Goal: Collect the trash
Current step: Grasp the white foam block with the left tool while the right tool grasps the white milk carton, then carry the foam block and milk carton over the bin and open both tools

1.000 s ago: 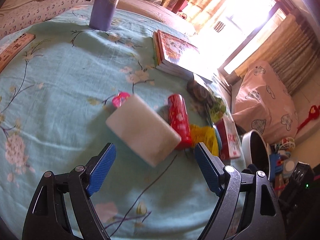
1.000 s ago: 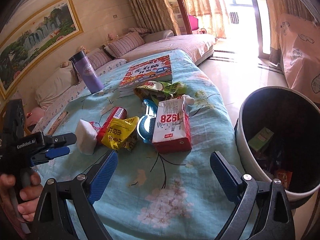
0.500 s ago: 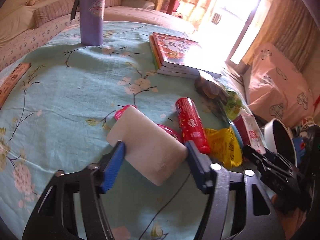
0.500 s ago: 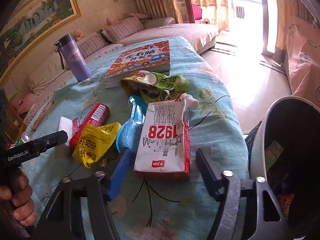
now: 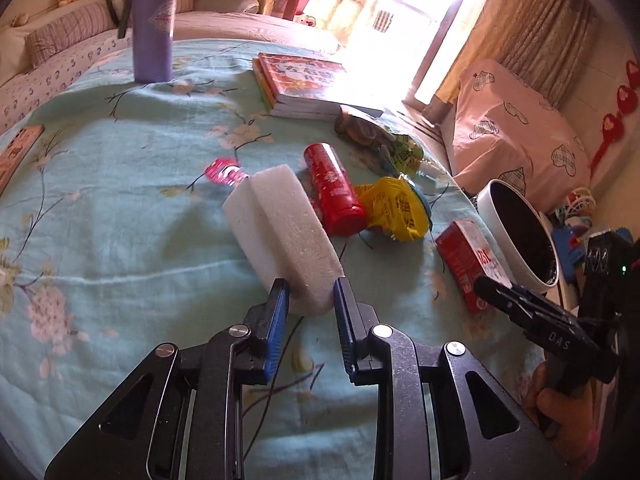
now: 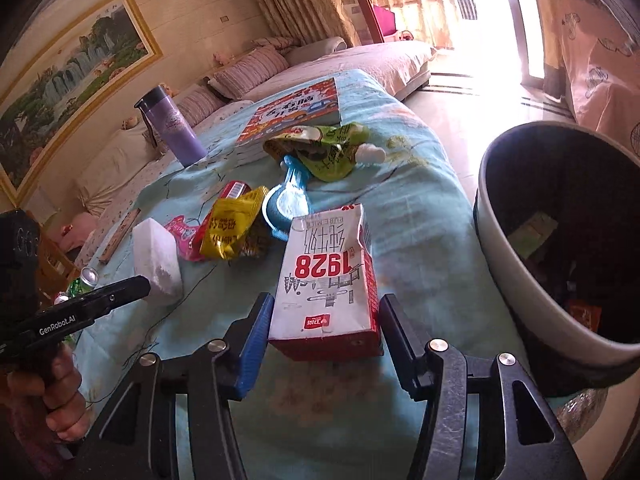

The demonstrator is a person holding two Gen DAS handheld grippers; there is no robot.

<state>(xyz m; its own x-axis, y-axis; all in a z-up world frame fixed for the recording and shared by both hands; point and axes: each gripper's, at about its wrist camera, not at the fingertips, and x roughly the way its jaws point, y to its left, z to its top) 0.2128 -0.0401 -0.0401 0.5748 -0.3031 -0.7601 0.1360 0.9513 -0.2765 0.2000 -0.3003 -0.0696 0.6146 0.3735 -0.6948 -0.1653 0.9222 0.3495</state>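
Observation:
My left gripper [image 5: 310, 294] is shut on the near end of a white foam block [image 5: 280, 220] that lies on the blue floral cloth; the block also shows in the right wrist view [image 6: 156, 258]. My right gripper [image 6: 326, 326] is open, its jaws standing on either side of the red and white "1928" milk carton [image 6: 326, 280]; I cannot tell whether the pads touch it. The carton also shows in the left wrist view [image 5: 468, 262]. Beyond lie a red can [image 5: 334, 190], a yellow snack bag [image 6: 230, 228], a green pouch [image 6: 324, 150] and a pink wrapper [image 5: 222, 170].
A white bin with a dark inside [image 6: 560, 240] stands right of the table edge, holding some trash. A purple flask [image 5: 154, 24] and a stack of books [image 5: 304, 84] stand further back. A blue plastic scoop [image 6: 286, 200] lies among the trash.
My left gripper has closed on the foam block. My right gripper has moved forward and narrowed, so the milk carton now sits between its jaws.

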